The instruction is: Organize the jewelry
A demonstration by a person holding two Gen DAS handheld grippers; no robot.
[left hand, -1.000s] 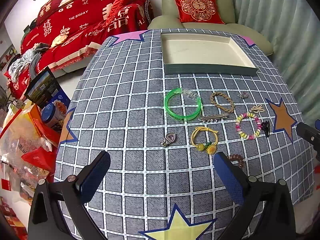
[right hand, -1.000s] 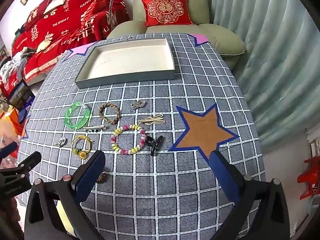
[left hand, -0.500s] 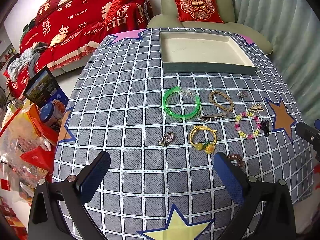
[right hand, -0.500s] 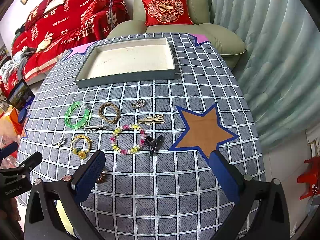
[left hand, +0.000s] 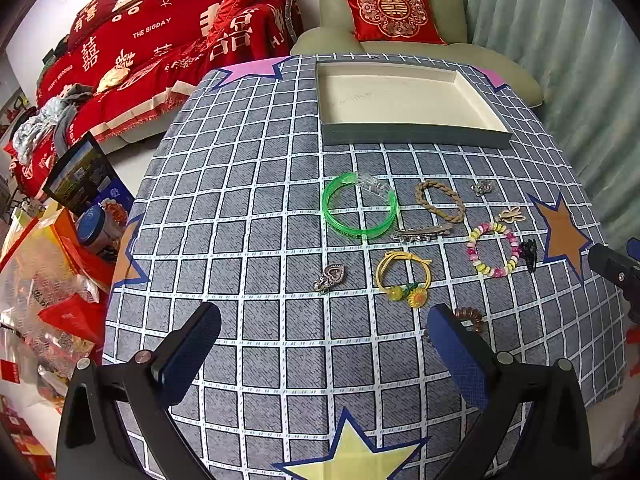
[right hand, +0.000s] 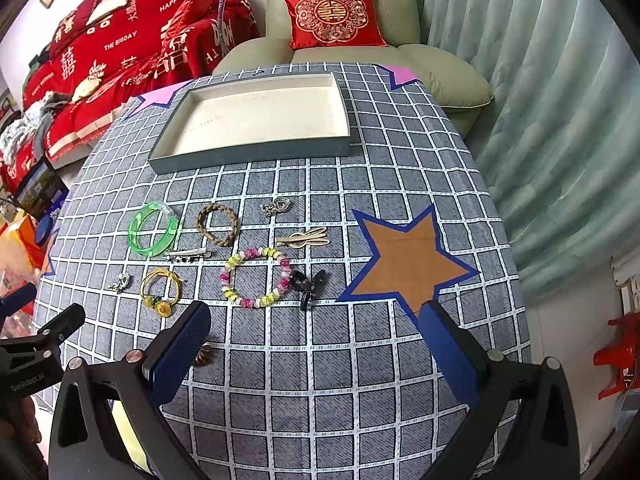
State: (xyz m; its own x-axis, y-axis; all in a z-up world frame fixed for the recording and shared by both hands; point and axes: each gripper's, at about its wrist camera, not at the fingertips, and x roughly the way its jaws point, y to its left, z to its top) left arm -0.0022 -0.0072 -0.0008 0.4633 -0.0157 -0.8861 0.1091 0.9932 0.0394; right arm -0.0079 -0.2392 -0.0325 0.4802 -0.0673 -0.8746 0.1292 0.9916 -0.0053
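Observation:
Several pieces of jewelry lie on the checked tablecloth: a green bangle (left hand: 359, 211) (right hand: 153, 231), a braided brown bracelet (left hand: 439, 201) (right hand: 217, 224), a beaded bracelet (left hand: 493, 249) (right hand: 255, 277), a yellow hair tie (left hand: 404, 278) (right hand: 160, 290), a silver heart pendant (left hand: 331, 277) and a silver hair clip (left hand: 422, 232). A brown spiral tie (left hand: 471, 317) lies by my left gripper's right finger. An empty shallow box (left hand: 412, 135) (right hand: 256, 155) stands beyond them. My left gripper (left hand: 320, 340) and right gripper (right hand: 316, 340) both hover open over the near table, holding nothing.
A gold clip (right hand: 304, 237), a black claw clip (right hand: 308, 286) and a small silver charm (right hand: 277, 205) also lie among the jewelry. A green armchair (right hand: 360, 52) and red sofa (left hand: 140, 48) stand behind the table. Bags and boxes (left hand: 48, 264) crowd the floor at left.
My left gripper has drifted slightly, so the table contents sit a little lower and further left in its view. The right gripper has barely moved. Both stay open.

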